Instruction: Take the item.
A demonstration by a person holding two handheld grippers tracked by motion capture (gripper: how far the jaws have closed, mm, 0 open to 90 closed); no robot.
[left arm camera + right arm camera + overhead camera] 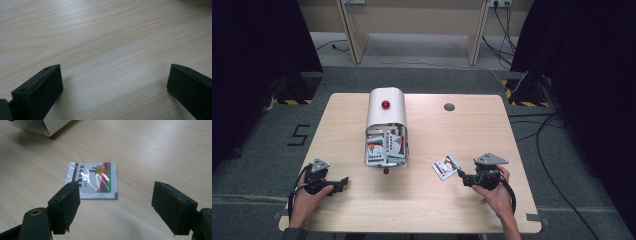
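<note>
- the left gripper rests low over the pale wooden table near the near left edge; its jaws stand wide apart with bare wood between them, holding nothing.
- ahead and to the right of those jaws, the white round-topped box with a red knob lies open and crammed with packets, so i'd keep that gripper parked clear of it.
- the small flat silver foil sachet with red and green print lies flat just ahead of the right gripper, nearer its left jaw; those jaws are spread wide and empty.
- for a good pick, centre the jaws and pinch one edge.
- open wood lies right of the jaws.
</note>
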